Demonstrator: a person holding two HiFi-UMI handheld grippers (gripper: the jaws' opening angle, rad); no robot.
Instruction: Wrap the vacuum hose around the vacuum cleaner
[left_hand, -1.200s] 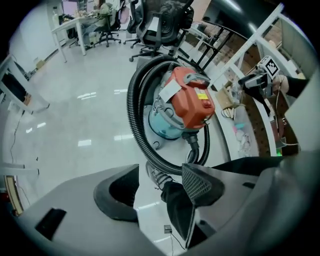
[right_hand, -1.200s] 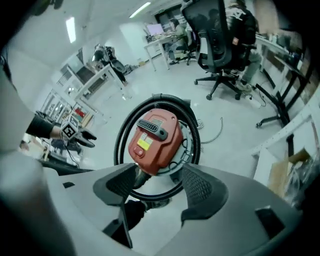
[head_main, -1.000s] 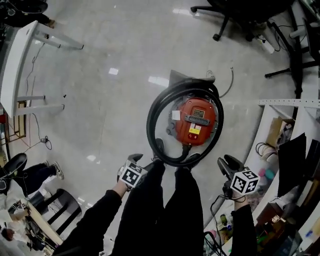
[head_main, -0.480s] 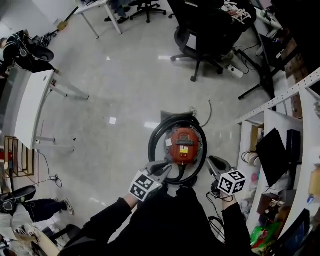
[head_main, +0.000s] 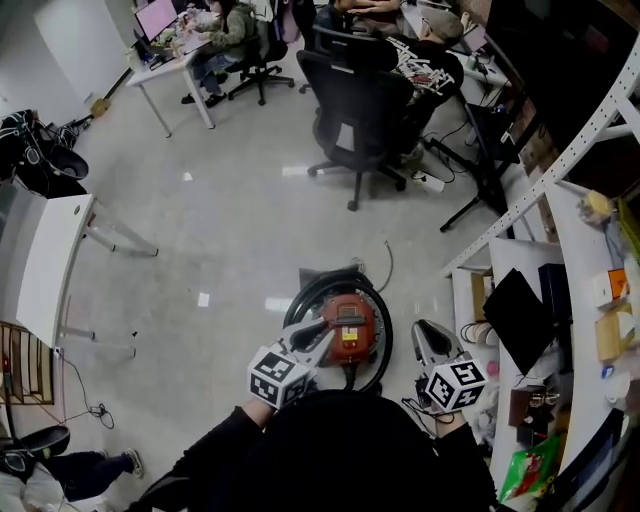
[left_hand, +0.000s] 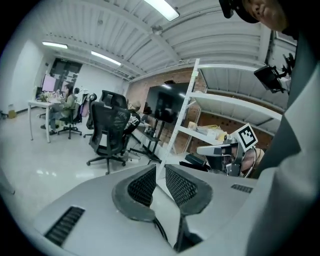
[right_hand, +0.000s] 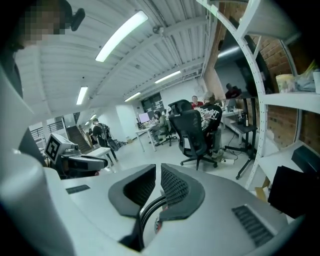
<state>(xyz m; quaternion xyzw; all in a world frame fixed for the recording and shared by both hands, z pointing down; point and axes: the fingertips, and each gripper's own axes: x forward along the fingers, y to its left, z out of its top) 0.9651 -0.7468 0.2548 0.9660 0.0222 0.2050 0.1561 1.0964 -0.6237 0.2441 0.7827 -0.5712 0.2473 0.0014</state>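
While the vacuum (head_main: 350, 328) stands on the floor (head_main: 230, 230) with the hose (head_main: 388, 340) coiled round its body, both grippers are held nearer the camera than it. Left gripper (head_main: 318, 338): overlaps the vacuum's left side in the head view; jaws together, nothing between them. Right gripper (head_main: 424, 335): just right of the vacuum, apart from the hose; jaws have just been closing and stand almost together, empty. Chair (head_main: 358, 110): well beyond the vacuum.
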